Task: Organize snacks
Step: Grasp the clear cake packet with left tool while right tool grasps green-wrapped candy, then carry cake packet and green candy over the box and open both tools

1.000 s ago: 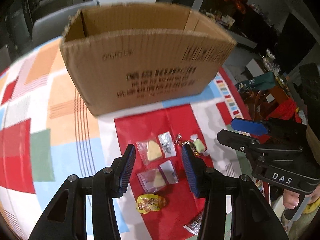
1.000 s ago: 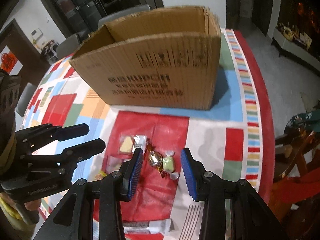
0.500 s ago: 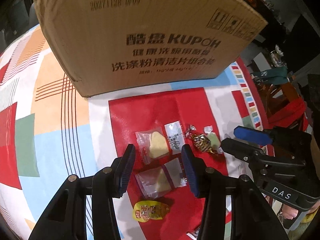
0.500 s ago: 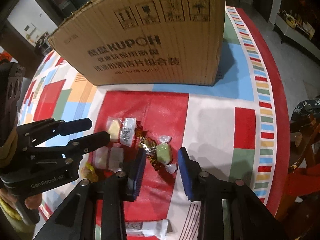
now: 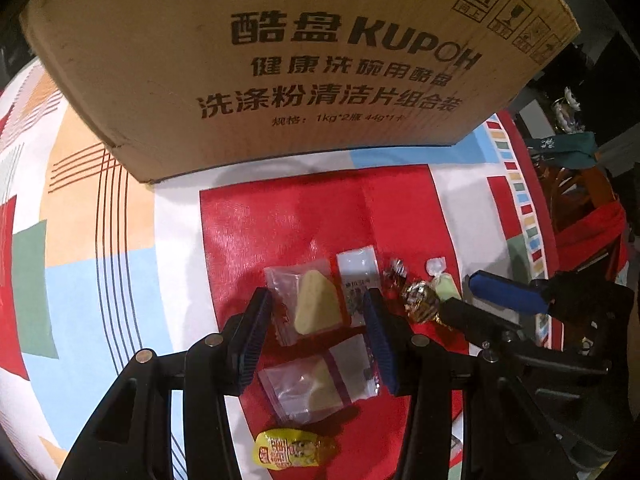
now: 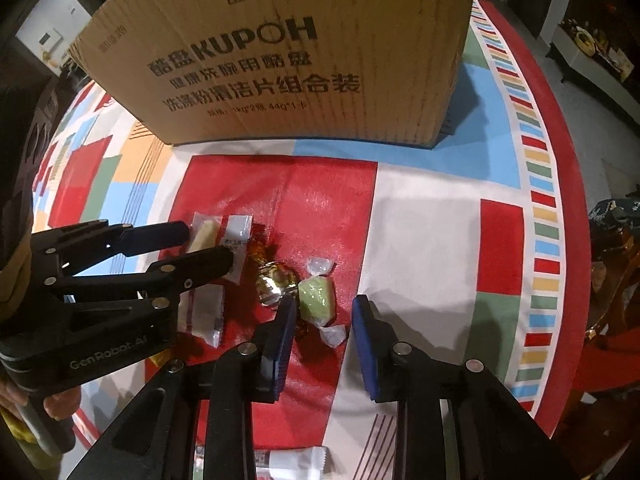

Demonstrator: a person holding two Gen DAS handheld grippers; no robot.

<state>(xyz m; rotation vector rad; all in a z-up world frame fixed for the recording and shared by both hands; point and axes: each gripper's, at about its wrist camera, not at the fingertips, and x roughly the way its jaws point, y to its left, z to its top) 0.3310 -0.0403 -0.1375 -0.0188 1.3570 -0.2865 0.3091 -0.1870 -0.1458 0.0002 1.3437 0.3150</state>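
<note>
- Right wrist view: the right claw [image 6: 322, 320] points steeply down at the surface [image 6: 424, 232], its jaws closing — the green candy [image 6: 317, 298] lies between them, not yet pinched, a gap showing on the right pad's side.
- Just left of that candy, touching it, sits a gold-wrapped candy [image 6: 276, 276]; the left pad is near both, so the pinch could catch the gold foil too.
- Left wrist view: the left claw [image 5: 318, 312] is part-spread over a clear packet with a pale wedge [image 5: 314, 306]; the pads flank the packet and press on nothing.
- Nearer the camera lie a second clear packet [image 5: 316, 380] and a yellow sachet [image 5: 292, 448] — both untouched.
- The cardboard box [image 5: 280, 60] stands behind the snacks, well apart from them; its opening is out of sight from here.
- Step in hand, as I judge it: a two-handed pick, one snack per claw.
- Next move likely calls for finishing the right pinch on the green candy alone, narrowing the left claw on the flat packet's edges, then lifting both over the box wall.
</note>
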